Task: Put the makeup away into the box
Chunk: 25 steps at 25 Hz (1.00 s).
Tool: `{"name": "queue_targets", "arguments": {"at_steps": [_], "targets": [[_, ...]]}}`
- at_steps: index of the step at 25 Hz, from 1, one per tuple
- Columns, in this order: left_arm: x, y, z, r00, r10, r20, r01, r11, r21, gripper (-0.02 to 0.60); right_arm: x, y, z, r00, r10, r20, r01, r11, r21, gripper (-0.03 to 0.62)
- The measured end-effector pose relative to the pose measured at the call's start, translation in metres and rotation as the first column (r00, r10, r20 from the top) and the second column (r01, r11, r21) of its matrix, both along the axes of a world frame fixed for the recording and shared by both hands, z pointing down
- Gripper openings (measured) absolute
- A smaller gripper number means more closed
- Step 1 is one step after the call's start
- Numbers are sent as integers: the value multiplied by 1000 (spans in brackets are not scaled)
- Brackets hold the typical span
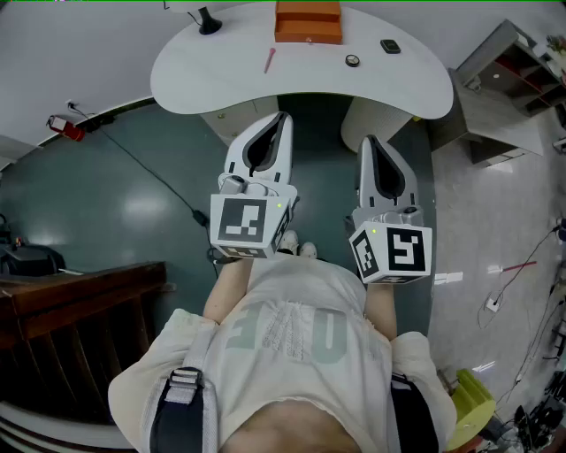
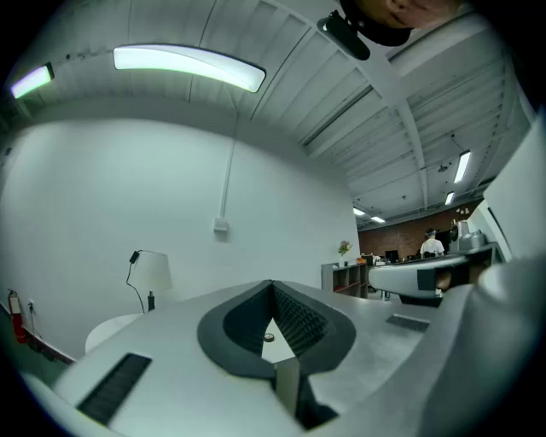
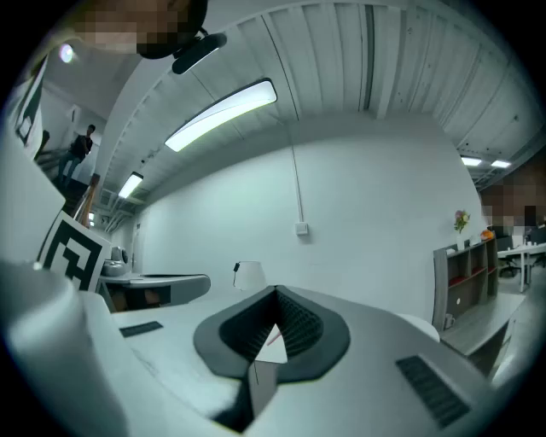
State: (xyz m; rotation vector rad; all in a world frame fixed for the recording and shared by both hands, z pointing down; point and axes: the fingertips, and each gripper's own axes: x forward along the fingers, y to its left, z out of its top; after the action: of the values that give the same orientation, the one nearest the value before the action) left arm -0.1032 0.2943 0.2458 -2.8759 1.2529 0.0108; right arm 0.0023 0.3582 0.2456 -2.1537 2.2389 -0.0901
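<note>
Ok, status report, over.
Left gripper and right gripper shut, empty. Thin pink stick, small round item, small black case loose on white table by orange box. Path clear.

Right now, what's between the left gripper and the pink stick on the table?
Nothing. In the head view, only a bare strip of the white table separates the left gripper from the pink stick.

Pale cream short-sleeved T-shirt [image 1: 292,341] with faded grey lettering; dark shoulder straps [image 1: 175,420] with grey webbing buckle; white shoes [image 1: 298,249]; white-shelled left gripper [image 1: 281,117] and right gripper [image 1: 370,140], black-padded inside, each with black-and-white square-marker cube [image 1: 243,221], tiny green light
</note>
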Motion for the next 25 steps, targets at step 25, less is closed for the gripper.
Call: {"name": "queue_targets", "arguments": {"at_steps": [25], "targets": [[5,-101,12,998,21,-51,-21,1000,12,8,15,-101,30,999,47,8,-47,998,-30,5]]}}
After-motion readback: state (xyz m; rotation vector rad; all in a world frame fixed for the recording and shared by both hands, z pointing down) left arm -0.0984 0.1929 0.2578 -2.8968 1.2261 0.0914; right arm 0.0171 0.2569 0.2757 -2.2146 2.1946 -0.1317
